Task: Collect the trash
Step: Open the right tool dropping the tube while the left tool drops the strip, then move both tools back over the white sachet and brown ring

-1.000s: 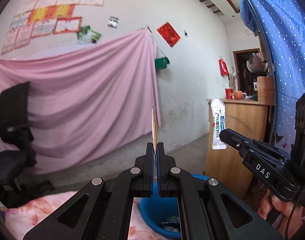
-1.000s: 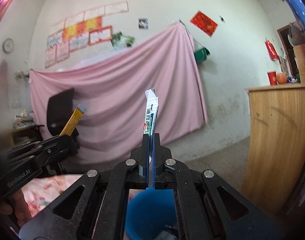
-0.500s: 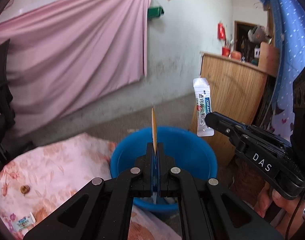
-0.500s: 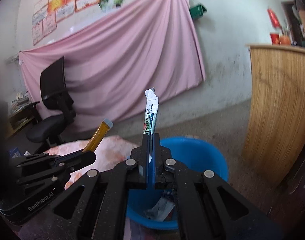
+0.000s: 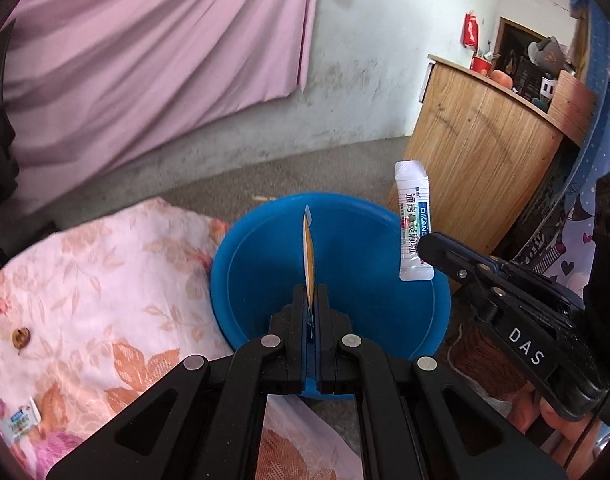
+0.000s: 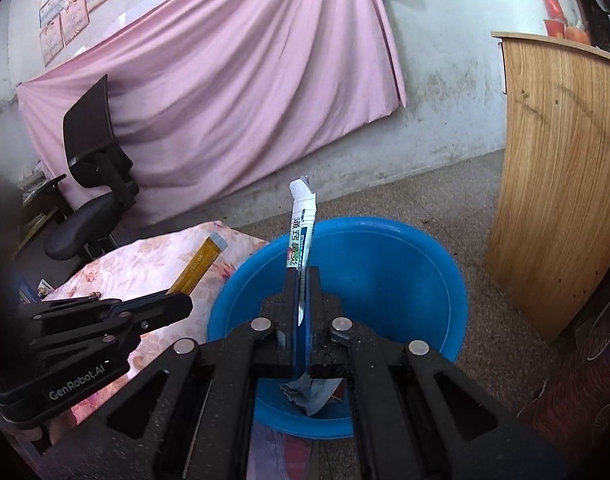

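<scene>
My left gripper (image 5: 313, 292) is shut on a thin orange sachet (image 5: 308, 256) that stands edge-on above the blue basin (image 5: 265, 264). In the right wrist view the same orange sachet (image 6: 201, 266) sticks out of the left gripper (image 6: 177, 306) over the table's edge. My right gripper (image 6: 303, 276) is shut on a white sachet (image 6: 301, 224) with green and blue print, held upright over the blue basin (image 6: 405, 264). The left wrist view shows that white sachet (image 5: 413, 220) in the right gripper (image 5: 429, 246) above the basin's right rim. Crumpled wrappers (image 6: 309, 394) lie in the basin.
A floral cloth (image 5: 85, 300) covers the table left of the basin, with a small sachet (image 5: 21, 422) and a brown scrap (image 5: 21, 338) on it. A wooden counter (image 6: 557, 184) stands to the right, a black office chair (image 6: 93, 184) at the left, a pink sheet (image 6: 225, 92) behind.
Both grippers have tilted downward with their sachets: the wall has slid up and the blue basin has come fully into view beneath them.
</scene>
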A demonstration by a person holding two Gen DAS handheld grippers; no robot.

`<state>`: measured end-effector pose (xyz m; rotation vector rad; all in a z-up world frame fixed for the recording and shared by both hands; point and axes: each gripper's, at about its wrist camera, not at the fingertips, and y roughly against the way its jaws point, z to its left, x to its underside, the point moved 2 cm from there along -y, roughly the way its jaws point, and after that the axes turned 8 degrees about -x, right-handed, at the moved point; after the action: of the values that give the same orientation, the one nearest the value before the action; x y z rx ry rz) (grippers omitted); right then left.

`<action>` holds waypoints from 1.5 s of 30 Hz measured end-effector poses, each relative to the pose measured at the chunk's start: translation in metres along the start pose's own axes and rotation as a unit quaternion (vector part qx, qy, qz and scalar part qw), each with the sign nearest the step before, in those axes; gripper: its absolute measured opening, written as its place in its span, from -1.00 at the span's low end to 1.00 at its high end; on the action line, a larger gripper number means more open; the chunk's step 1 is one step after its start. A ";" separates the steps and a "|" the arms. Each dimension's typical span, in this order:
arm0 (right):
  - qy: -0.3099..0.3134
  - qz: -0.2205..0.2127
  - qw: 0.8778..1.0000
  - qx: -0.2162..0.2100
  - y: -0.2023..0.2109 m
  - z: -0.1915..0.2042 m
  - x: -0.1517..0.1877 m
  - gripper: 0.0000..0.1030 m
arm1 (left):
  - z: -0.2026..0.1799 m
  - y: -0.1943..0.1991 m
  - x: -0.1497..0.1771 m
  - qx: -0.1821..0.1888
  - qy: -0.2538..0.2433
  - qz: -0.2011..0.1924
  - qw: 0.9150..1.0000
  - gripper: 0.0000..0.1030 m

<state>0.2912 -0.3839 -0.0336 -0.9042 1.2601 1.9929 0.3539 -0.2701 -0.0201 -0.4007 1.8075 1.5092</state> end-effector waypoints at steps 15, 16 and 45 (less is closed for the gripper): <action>-0.005 0.033 0.999 0.022 -0.009 -0.007 0.000 0.02 | 0.038 0.007 0.012 -0.030 0.031 0.000 0.999 -0.33; -0.003 0.029 0.999 0.022 -0.007 -0.006 -0.001 0.15 | 0.039 0.009 0.012 -0.032 0.033 -0.002 0.999 -0.30; 0.081 -0.204 0.976 -0.001 0.051 0.087 -0.031 1.00 | 0.140 0.144 0.051 -0.164 0.115 -0.247 0.948 0.96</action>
<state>0.2498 -0.3265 0.0443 -1.2355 1.0536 1.6230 0.2720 -0.0895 0.0411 -1.1451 1.4624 1.4335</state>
